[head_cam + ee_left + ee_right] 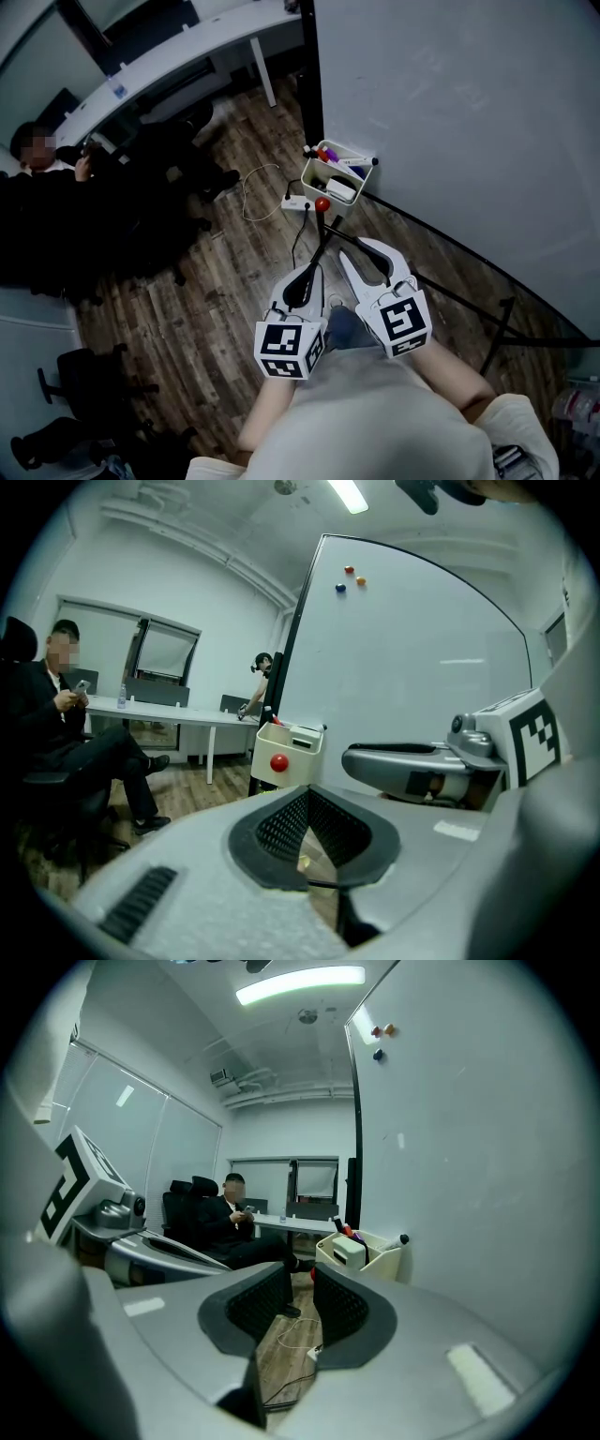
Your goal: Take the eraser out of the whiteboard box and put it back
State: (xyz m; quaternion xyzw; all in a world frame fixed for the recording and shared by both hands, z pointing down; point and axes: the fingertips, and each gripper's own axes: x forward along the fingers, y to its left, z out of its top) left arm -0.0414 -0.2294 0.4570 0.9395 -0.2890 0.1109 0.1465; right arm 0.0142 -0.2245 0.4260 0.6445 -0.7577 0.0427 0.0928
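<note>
Head view: the whiteboard (450, 122) is seen at the right, and the whiteboard box (311, 183) is set just beside its edge. Both grippers are held well apart from the box. The left gripper (314, 274) is closed on nothing. The right gripper (361, 251) is parted narrowly, with nothing between its jaws. The eraser (340, 190) is lying inside the box, beside markers (352, 161).

box (308, 180) cream | eraser (339, 190) wht | magnet (322, 203) red | floor (206, 309) brn wood-grain (dark)
</note>
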